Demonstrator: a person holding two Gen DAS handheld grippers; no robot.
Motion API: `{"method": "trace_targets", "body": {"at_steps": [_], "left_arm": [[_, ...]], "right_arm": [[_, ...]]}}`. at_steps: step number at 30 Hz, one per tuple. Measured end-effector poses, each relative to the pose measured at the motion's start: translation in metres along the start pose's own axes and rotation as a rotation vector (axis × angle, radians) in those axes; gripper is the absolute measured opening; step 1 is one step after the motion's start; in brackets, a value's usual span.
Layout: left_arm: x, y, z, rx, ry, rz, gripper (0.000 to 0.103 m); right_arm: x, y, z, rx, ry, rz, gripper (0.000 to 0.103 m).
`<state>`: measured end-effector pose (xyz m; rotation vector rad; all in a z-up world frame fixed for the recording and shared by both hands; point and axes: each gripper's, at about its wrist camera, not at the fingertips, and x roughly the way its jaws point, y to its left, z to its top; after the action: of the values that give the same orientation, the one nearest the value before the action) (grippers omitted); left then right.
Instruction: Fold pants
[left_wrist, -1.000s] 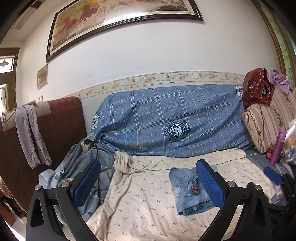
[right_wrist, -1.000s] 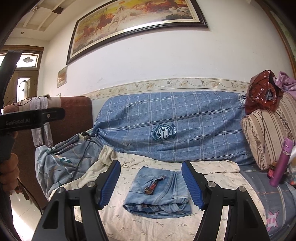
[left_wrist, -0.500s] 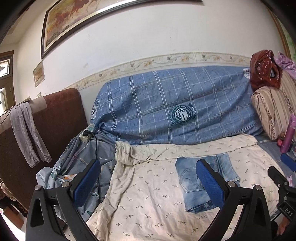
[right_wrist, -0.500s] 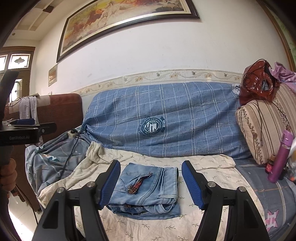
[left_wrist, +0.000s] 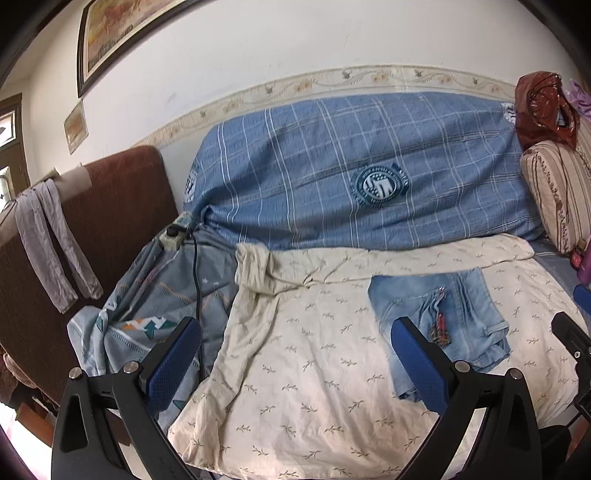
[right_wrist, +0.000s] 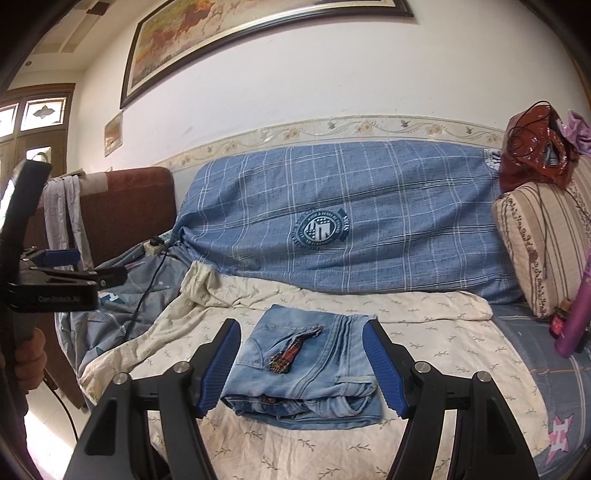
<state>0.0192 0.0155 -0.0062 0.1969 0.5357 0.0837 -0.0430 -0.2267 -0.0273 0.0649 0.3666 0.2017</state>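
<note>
The light blue denim pants (right_wrist: 303, 369) lie folded into a compact stack on the cream leaf-print sheet (right_wrist: 424, 325), a small red plaid tag on top. In the left wrist view the pants (left_wrist: 454, 317) sit right of centre. My right gripper (right_wrist: 301, 365) is open and empty, hovering with the pants framed between its blue pads. My left gripper (left_wrist: 295, 362) is open and empty, held above the sheet to the left of the pants. The left gripper also shows at the far left of the right wrist view (right_wrist: 59, 280).
A blue plaid cover (right_wrist: 351, 221) drapes the sofa back. A striped cushion (right_wrist: 535, 251) with a red bag (right_wrist: 535, 155) stands at right, beside a purple bottle (right_wrist: 576, 317). A grey-blue blanket (left_wrist: 159, 302), power strip (left_wrist: 173, 236) and cord lie left, by a brown armrest (left_wrist: 110, 221).
Both grippers have tilted down and moved closer to the sofa seat. The left one has shifted left, so the pants now appear further right in its view. The pants have not moved.
</note>
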Motion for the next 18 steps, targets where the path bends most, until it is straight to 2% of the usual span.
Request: {"method": "trace_targets", "body": {"at_steps": [18], "left_arm": [[0.046, 0.017, -0.021, -0.051, 0.105, -0.022, 0.102]], "right_arm": [[0.025, 0.029, -0.004, -0.047, 0.071, 0.020, 0.072]]}}
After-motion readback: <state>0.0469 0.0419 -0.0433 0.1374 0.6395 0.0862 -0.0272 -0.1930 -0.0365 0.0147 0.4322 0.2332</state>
